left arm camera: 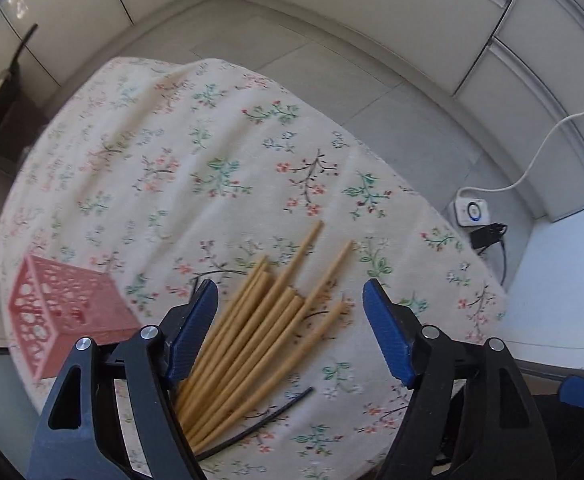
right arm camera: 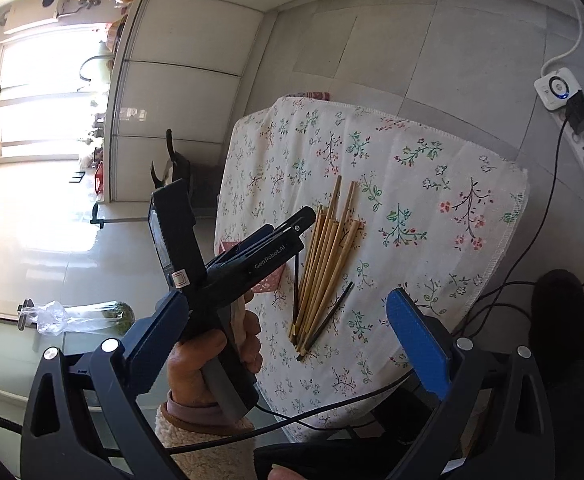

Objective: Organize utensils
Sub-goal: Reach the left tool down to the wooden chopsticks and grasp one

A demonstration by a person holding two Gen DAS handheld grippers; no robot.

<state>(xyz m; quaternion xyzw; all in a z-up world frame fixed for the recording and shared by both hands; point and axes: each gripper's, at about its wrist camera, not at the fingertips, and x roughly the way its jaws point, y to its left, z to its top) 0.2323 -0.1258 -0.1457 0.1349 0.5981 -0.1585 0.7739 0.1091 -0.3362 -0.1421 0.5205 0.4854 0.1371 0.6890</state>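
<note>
Floral cloth (left arm camera: 219, 152) covers a small table over grey floor tiles, and the bamboo chopsticks (left arm camera: 259, 336) lie fanned at lower centre of the left wrist view, likely dumped there for sorting. A pink perforated basket (left arm camera: 63, 316) at lower left looks like their destination. The left gripper (left arm camera: 292, 320) hangs wide open above them, holding nothing; the right gripper (right arm camera: 287, 328) is equally spread and empty. Two dark sticks (right arm camera: 328, 320) beside the pile are blurred, perhaps black chopsticks. In the right wrist view the left tool hides most of the basket.
</note>
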